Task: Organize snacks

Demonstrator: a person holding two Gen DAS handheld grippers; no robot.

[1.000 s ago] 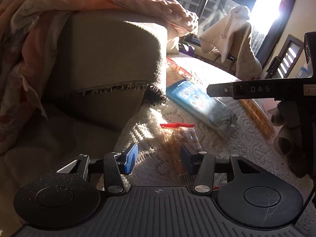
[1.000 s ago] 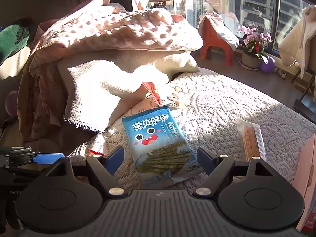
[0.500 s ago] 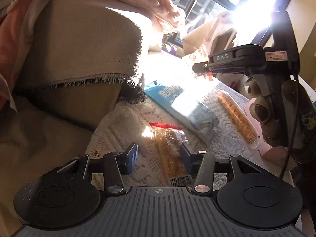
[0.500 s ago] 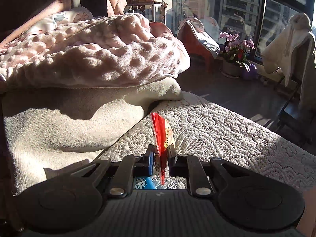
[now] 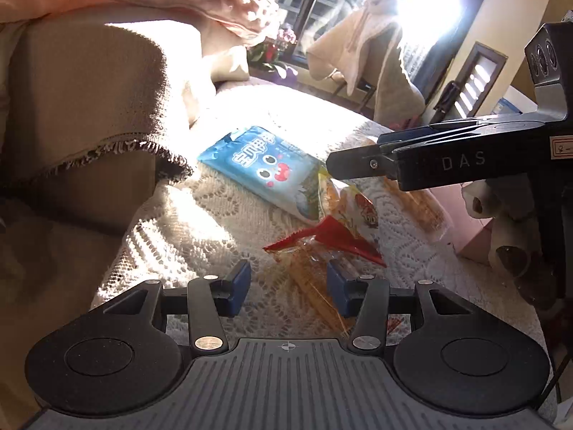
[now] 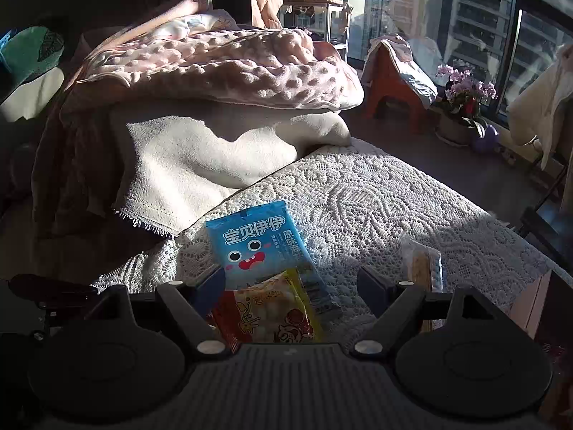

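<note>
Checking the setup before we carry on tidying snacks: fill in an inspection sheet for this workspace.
Surface: white lace cover, part sunlit, part shaded.
Job's things: blue packet lying flat; yellow packet overlapping its near end; red-ended stick pack in clear wrap; second stick pack apart to the right.
Clutter: pink blanket and cream towel heaped along the cover's left edge.
Grippers: left gripper open over the red-ended stick pack, not clamped; right gripper open, jaws have just been opening, yellow packet between them, not pinched.
Cables: nothing seen.
Surroundings: window, potted flowers, orange stool.
</note>
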